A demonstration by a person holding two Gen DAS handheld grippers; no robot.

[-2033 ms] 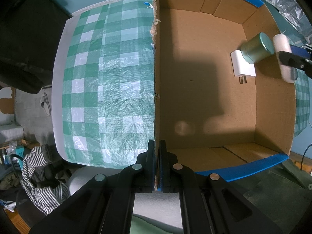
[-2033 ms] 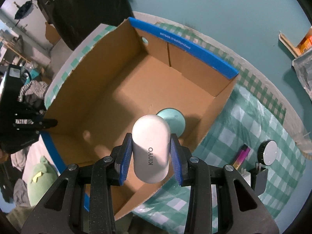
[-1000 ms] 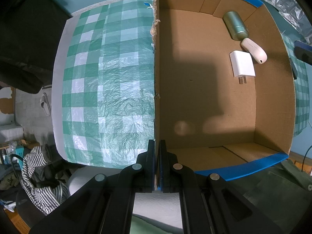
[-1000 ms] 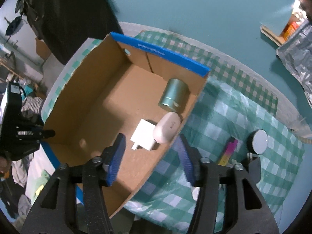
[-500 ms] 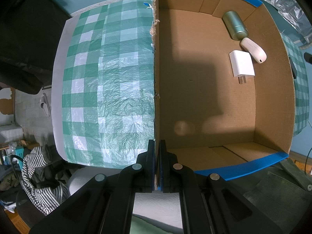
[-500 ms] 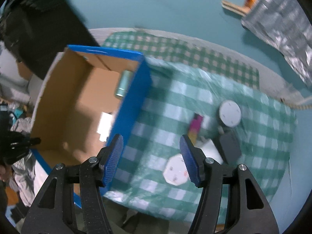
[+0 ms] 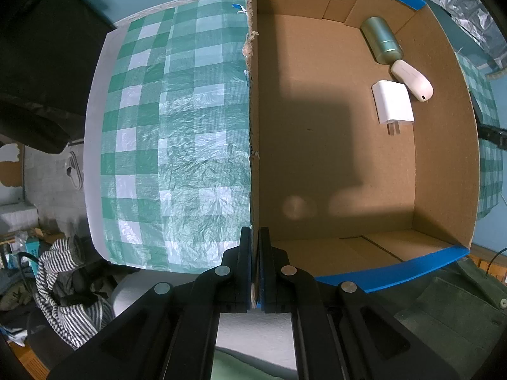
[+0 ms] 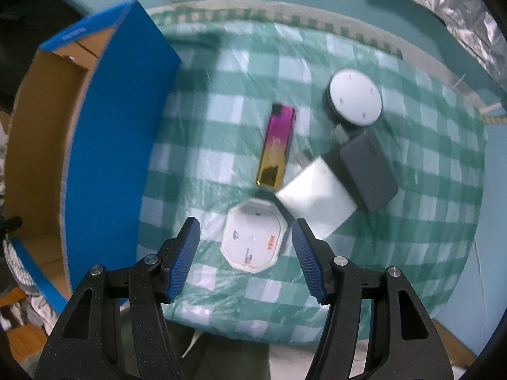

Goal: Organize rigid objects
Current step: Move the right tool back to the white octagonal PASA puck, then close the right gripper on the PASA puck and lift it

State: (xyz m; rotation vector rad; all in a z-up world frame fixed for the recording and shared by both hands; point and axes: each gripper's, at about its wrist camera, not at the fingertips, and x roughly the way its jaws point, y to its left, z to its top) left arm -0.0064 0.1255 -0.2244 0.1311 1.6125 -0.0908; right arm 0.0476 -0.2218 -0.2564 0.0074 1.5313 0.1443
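Two seconds back our right gripper [image 8: 245, 253] clamped the white rounded capsule-shaped case [image 7: 412, 80] above the blue-rimmed cardboard box [image 7: 443, 164]. We now see that case lying on the box floor near the far right corner, and the pale green metal cylinder [image 7: 381, 44] tipped onto its side. Our right gripper, jaws apart and empty, now hangs outside the box over the white octagonal plastic piece [image 8: 253, 240].

Right view motion-blurred; print on octagonal white case [image 8: 253, 237] unreadable; cardboard box [image 8: 104, 145] cut off left.
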